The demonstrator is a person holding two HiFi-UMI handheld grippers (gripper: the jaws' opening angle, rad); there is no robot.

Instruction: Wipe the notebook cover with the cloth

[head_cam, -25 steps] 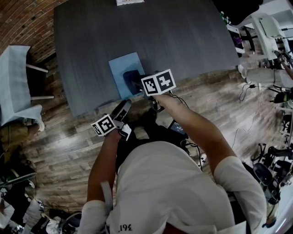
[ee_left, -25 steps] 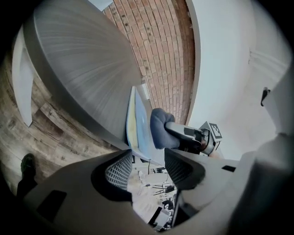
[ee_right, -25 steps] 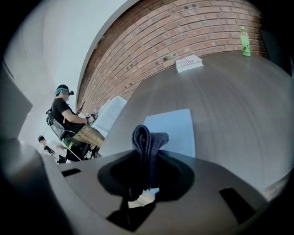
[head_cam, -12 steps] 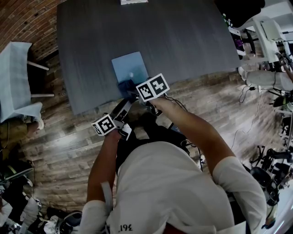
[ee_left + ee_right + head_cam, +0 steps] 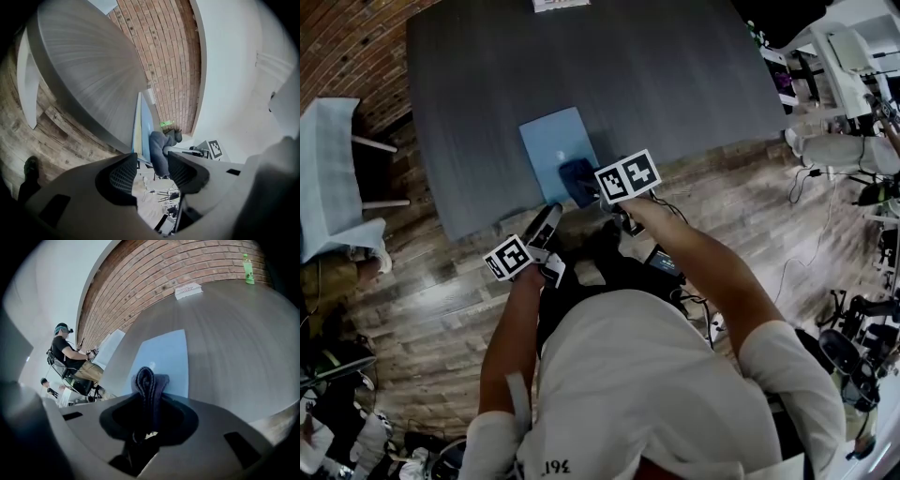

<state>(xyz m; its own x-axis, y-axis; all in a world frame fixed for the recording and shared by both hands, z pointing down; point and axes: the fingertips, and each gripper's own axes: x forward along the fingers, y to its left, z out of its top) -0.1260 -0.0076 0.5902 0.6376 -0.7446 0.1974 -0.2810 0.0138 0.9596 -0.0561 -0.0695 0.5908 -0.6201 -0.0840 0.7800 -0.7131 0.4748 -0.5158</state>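
Observation:
A light blue notebook [image 5: 553, 142] lies flat near the front edge of the dark grey table [image 5: 675, 75]. My right gripper [image 5: 587, 184] is shut on a bunched dark blue cloth [image 5: 577, 176] and holds it down on the notebook's near right part. In the right gripper view the cloth [image 5: 150, 379] sticks out from the closed jaws over the notebook [image 5: 164, 355]. My left gripper [image 5: 547, 223] hovers off the table's front edge, level with the tabletop. Its jaws have just been closing a little, but they stand open with nothing between them [image 5: 152, 171]. From there the notebook [image 5: 141, 123] appears edge-on, with the cloth [image 5: 159, 152] on it.
A white booklet [image 5: 188, 289] and a green bottle [image 5: 247, 267] stand at the table's far side. A white-covered chair [image 5: 333, 169] is at the left. A seated person [image 5: 70, 357] is off to the left. Equipment and cables [image 5: 853, 169] crowd the floor at the right.
My right gripper dragged the cloth toward the notebook's near edge, then back up and slightly right. The left gripper has stayed where it was.

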